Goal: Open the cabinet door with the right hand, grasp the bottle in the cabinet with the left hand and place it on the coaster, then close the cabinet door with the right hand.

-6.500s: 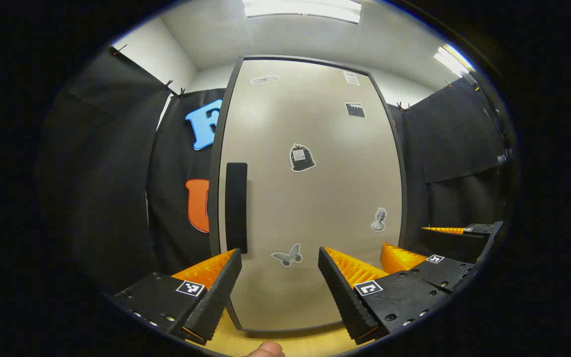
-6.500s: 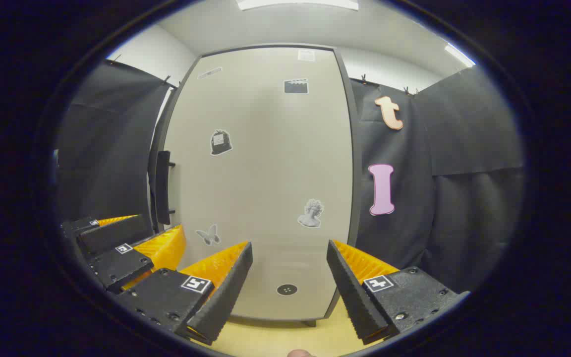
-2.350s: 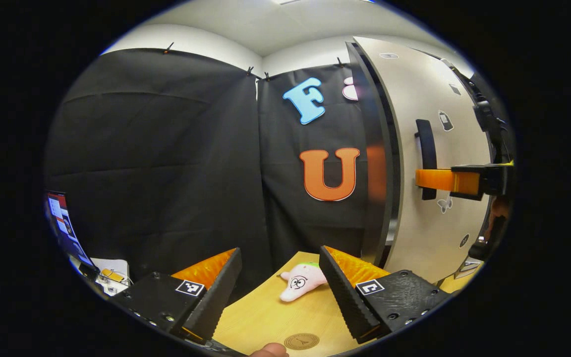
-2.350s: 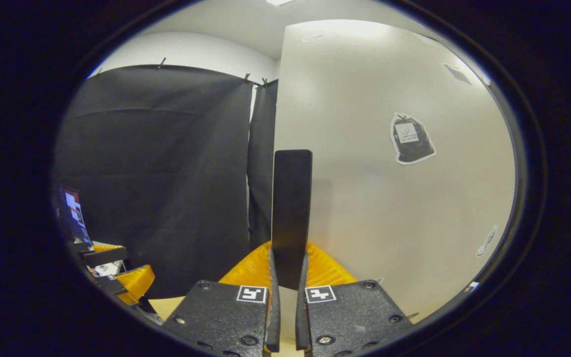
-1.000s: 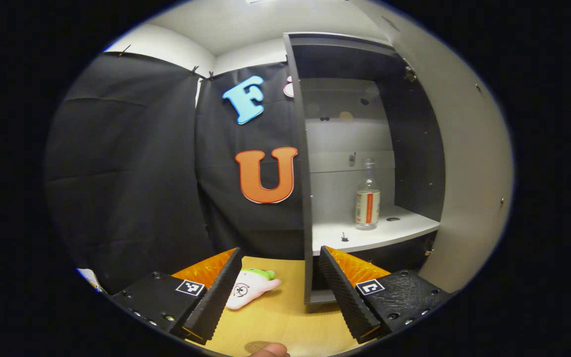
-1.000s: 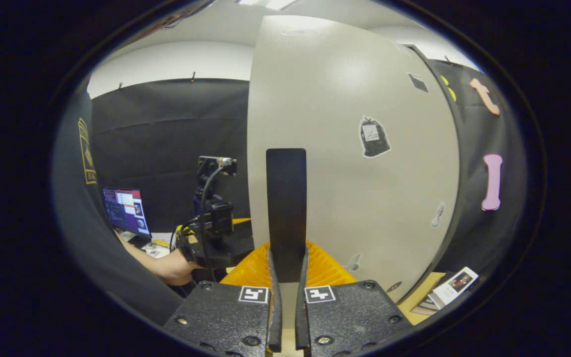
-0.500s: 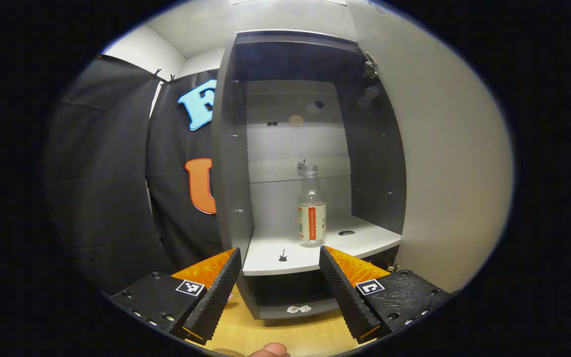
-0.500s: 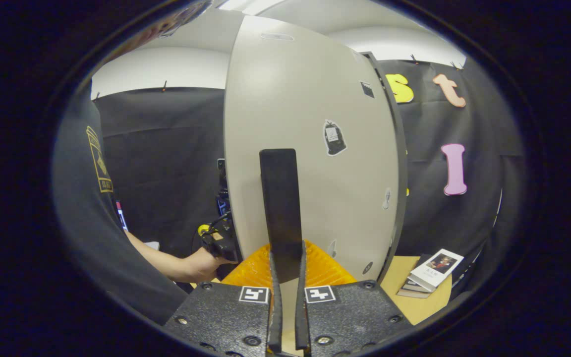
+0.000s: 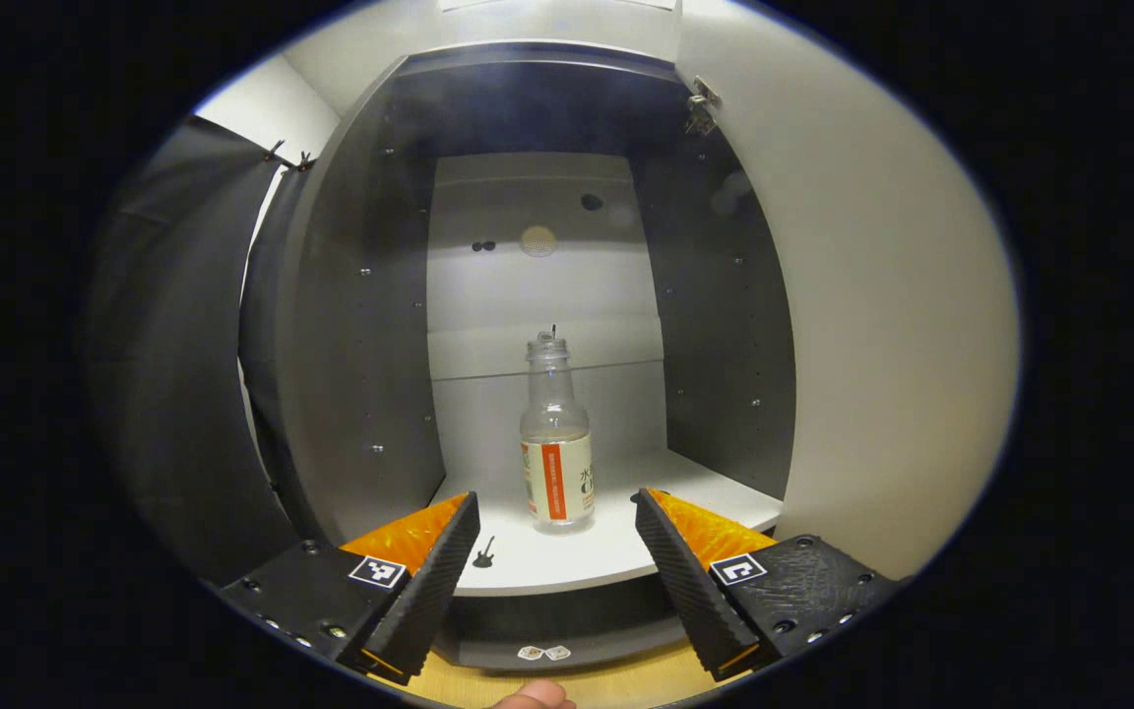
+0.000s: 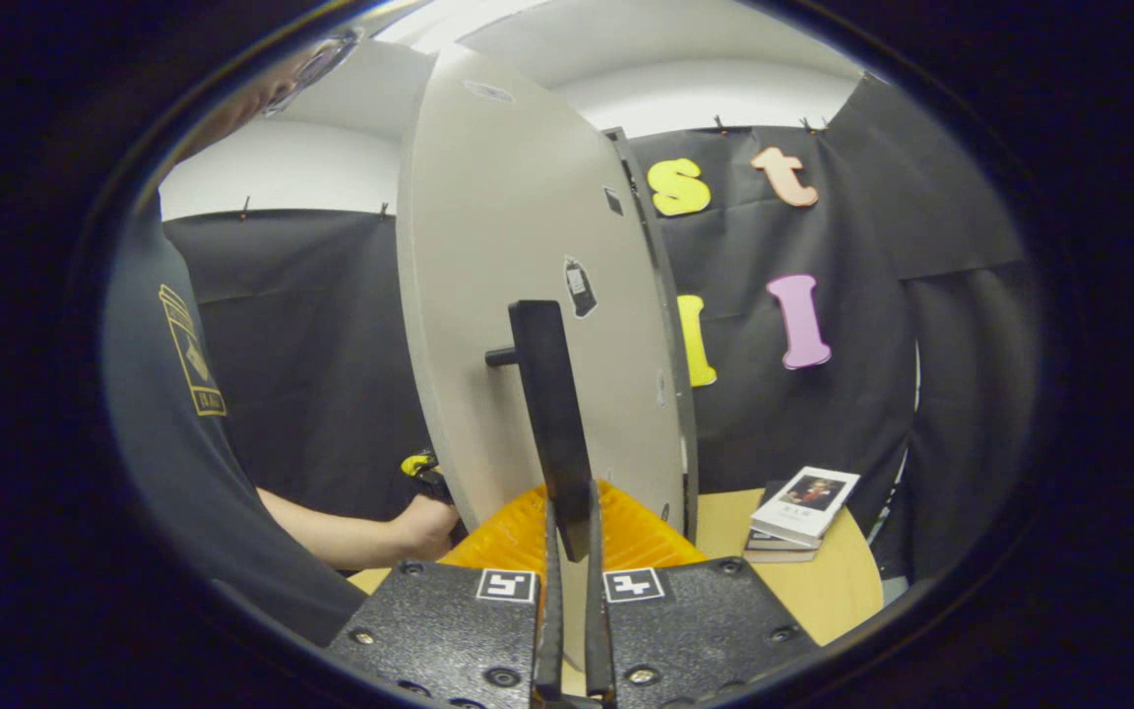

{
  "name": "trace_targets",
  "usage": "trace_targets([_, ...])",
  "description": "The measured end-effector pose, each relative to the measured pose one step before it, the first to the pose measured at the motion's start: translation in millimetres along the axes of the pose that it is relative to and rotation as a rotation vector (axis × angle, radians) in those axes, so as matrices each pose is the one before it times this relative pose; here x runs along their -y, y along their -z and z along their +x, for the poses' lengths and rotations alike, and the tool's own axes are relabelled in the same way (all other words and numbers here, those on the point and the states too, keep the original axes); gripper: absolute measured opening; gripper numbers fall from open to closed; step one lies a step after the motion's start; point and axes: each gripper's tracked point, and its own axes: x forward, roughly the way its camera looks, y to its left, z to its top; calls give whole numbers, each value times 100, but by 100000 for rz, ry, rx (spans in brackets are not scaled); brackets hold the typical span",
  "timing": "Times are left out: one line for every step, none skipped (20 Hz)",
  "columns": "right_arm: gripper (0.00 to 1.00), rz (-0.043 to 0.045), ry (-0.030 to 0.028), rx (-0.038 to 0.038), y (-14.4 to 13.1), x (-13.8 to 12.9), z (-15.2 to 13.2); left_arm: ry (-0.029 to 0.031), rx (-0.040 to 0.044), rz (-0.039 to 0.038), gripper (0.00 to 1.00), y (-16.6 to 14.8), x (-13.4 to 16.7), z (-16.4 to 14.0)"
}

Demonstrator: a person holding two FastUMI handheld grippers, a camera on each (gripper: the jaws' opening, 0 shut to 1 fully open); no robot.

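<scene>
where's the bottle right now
In the left gripper view, the bottle stands upright on the cabinet shelf, centred just beyond the open left hand-held gripper.

Little can be read. The bottle (image 9: 556, 458) on the cabinet shelf (image 9: 587, 551), near its front edge, wears a white label with an upright orange stripe and some dark print beside it, too small to make out. Square black-and-white marker tags sit on the left claw (image 9: 557, 566) and the right claw (image 10: 567, 611); they carry patterns, not words. The person's sleeve (image 10: 183, 345) bears a yellow emblem with tiny lettering that cannot be read. Stickers on the cabinet door (image 10: 518, 246) are too small.
</scene>
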Motion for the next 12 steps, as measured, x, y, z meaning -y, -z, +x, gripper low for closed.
trace_targets([12, 2137, 2706, 1540, -376, 276, -144, -23, -45, 713, 96, 172, 55, 702])
trace_targets([14, 1266, 2888, 1592, -326, 713, -469, -265, -32, 903, 96, 148, -50, 722])
trace_targets([14, -912, 3149, 1198, -416, 634, -342, -307, -431, 618, 96, 219, 2, 691])
trace_targets([14, -1779, 2963, 908, -272, 666, -32, -54, -928, 110, 96, 362, 27, 624])
trace_targets([14, -1934, 3462, 564, -34, 620, 233, -681, -639, 4, 96, 195, -162, 646])
trace_targets([23, -2169, 3942, 942, -56, 985, 62, -386, -740, -222, 96, 241, -67, 824])
trace_targets([19, -844, 2764, 907, -106, 713, -93, -466, -245, -169, 96, 106, 22, 553])
trace_targets([18, -126, 2299, 663, -58, 368, -164, -1012, -507, 117, 96, 250, -168, 519])
trace_targets([10, 1309, 1225, 963, -265, 251, -286, -992, -37, 524, 96, 73, -98, 660])
trace_targets([19, 1716, 1800, 842, -302, 212, -208, -562, 17, 280, 96, 40, -26, 705])
trace_targets([19, 1155, 3051, 683, -318, 722, -403, -333, -641, 10, 96, 126, 10, 645])
trace_targets([21, 882, 2486, 699, 6, 977, -230, -846, -464, -306, 96, -110, -166, 777])
